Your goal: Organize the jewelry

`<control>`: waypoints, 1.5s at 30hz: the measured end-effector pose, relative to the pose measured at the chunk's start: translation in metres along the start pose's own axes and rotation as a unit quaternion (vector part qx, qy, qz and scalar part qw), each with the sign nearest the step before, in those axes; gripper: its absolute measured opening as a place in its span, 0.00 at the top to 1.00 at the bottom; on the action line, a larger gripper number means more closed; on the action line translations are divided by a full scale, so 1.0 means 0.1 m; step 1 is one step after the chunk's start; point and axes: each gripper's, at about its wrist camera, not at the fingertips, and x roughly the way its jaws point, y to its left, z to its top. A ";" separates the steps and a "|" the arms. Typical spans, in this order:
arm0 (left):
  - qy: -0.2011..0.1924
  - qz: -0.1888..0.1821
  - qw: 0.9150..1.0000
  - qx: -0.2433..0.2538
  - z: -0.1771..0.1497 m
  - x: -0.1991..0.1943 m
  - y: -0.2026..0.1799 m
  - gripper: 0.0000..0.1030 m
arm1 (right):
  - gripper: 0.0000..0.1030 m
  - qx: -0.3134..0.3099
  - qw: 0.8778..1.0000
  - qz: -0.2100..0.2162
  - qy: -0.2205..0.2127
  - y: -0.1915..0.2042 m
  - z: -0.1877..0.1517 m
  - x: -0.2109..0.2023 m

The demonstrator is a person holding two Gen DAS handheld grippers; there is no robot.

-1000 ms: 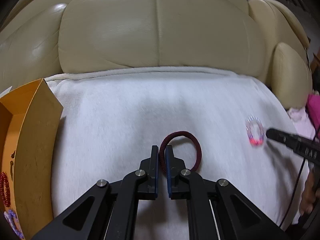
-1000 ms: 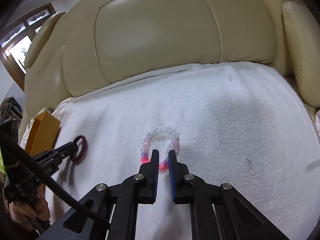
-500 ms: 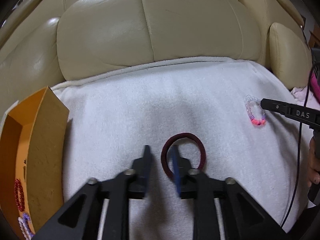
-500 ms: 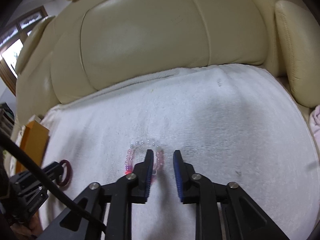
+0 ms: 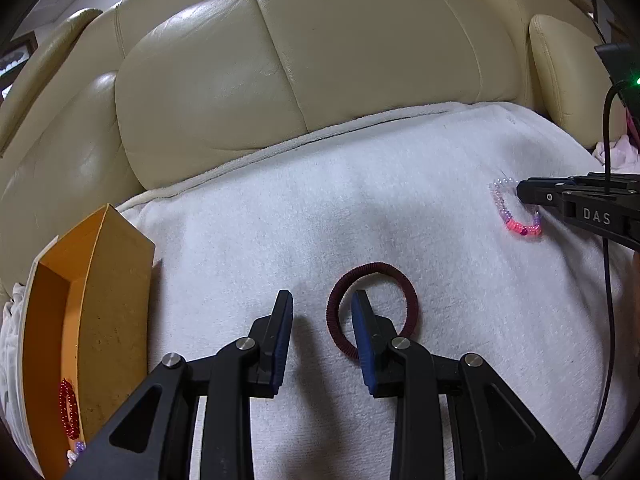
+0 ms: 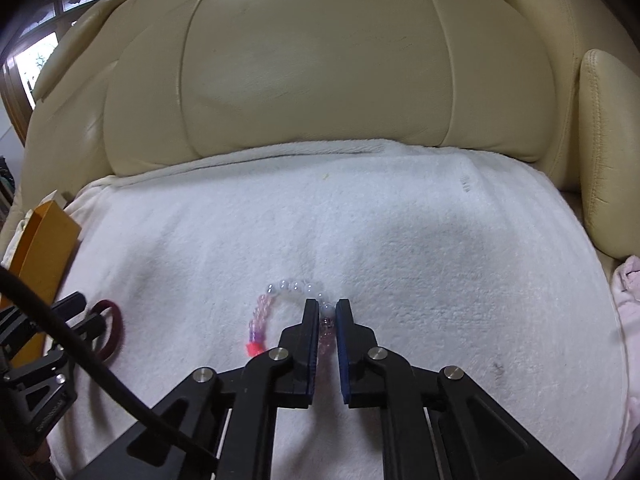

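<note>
While the white towel [image 5: 360,208] spread over the cream leather sofa [image 5: 280,72] serves as the landmark, the orange box [image 5: 100,300] stands at its left edge, open at the top, with a string of small dark red beads [image 5: 68,408] and a few pale purple beads lying inside. Near the middle of the towel lies a dark maroon hair tie [image 5: 372,308], a ribbed fabric ring lying flat. The left tool [image 5: 320,320] has its fingers apart, one finger outside the ring and the other inside it, the left side of the band between them, not pressed. Toward the towel's right side lies the beaded bracelet [image 6: 280,312], its beads running from clear white through pale pink and purple to bright pink. The right tool [image 6: 327,320] is clamped on the bracelet's right side, a clear bead and pink beads showing between its blue pads.
</note>
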 end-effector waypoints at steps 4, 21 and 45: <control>-0.006 0.008 1.000 0.013 -0.01 -0.02 -0.05 0.70 | 0.91 -0.008 1.000 0.017 0.013 0.01 -0.04 -0.03; -0.029 0.031 0.998 0.053 0.01 -0.17 -0.27 0.70 | 0.91 -0.025 0.994 0.083 0.065 0.13 -0.43 -0.26; -0.045 0.044 0.996 0.066 0.04 -0.25 -0.30 0.70 | 0.81 -0.013 0.995 0.078 0.056 -0.09 -0.33 -0.38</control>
